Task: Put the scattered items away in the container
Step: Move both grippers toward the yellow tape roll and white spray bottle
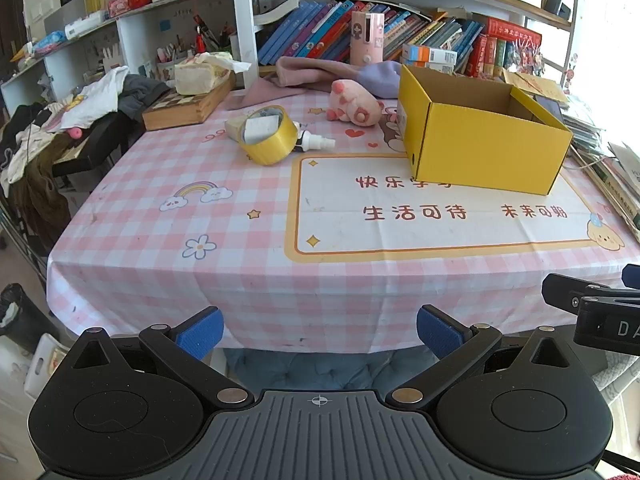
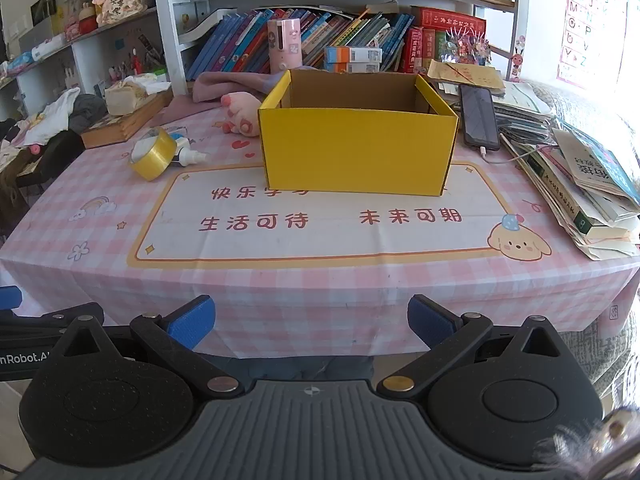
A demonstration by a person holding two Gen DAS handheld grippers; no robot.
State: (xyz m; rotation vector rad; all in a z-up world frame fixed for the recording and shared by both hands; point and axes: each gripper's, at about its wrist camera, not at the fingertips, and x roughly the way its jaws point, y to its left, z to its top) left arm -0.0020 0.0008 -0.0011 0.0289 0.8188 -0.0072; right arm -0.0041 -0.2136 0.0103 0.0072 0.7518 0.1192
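Tape roll (image 1: 269, 135) leans on a spray bottle (image 1: 314, 143) left of our yellow box (image 1: 480, 148). Both tools, left tool (image 1: 319, 334) and right tool (image 2: 311, 324), gape empty. Grabbing it badly could knock the bottle off the counter (image 1: 200, 240).

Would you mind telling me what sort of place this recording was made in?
Most likely a child's study corner at home: a desk under a pink checked tablecloth, shelves of leaning books behind it, and an alphabet poster on the wall.
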